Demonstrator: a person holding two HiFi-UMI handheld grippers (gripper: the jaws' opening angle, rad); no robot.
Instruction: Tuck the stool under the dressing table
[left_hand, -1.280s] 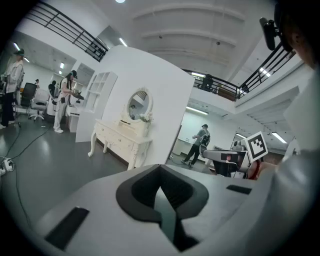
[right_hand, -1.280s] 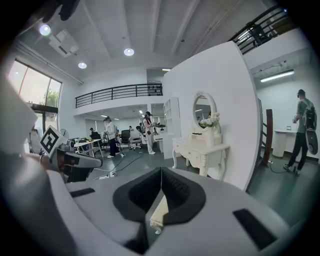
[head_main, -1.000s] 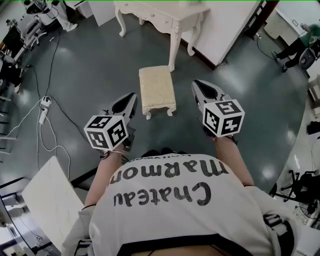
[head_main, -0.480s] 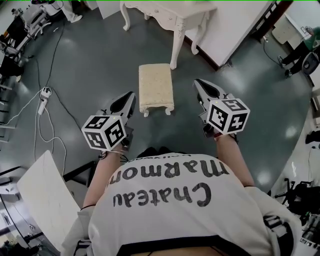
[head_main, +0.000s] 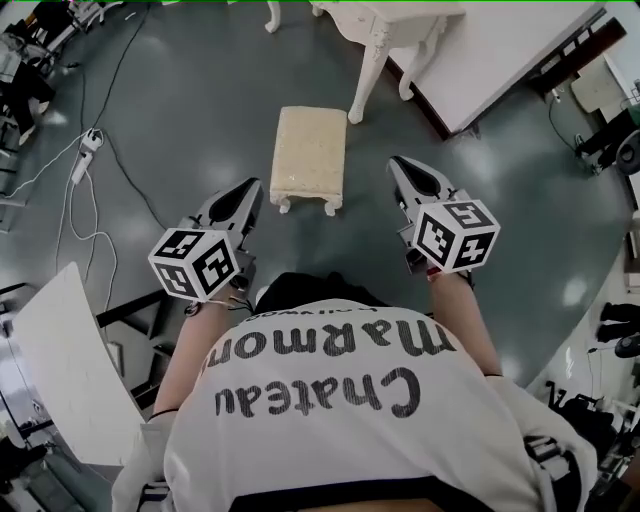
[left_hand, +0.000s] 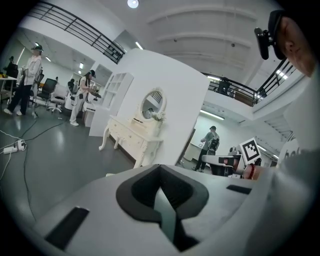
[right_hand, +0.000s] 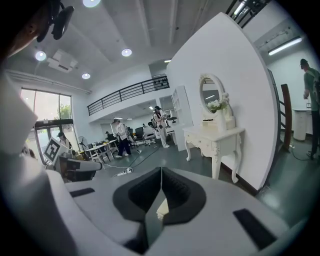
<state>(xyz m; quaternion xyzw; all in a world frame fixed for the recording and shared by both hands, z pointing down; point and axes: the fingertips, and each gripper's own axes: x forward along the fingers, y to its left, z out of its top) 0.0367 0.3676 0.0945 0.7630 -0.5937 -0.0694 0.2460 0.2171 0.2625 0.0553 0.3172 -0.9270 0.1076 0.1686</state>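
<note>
Stool (head_main: 310, 160) stands out on the floor (head_main: 200, 110), not under the desk (head_main: 385, 20).
The cream stool sits just near of the white desk's legs. The left hand-held gripper (head_main: 250, 190) and right hand-held gripper (head_main: 400, 167) flank its near end, both clenched and empty, neither touching it.

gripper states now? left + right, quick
Left gripper: closed, holding nothing.
Right gripper: closed, holding nothing.
</note>
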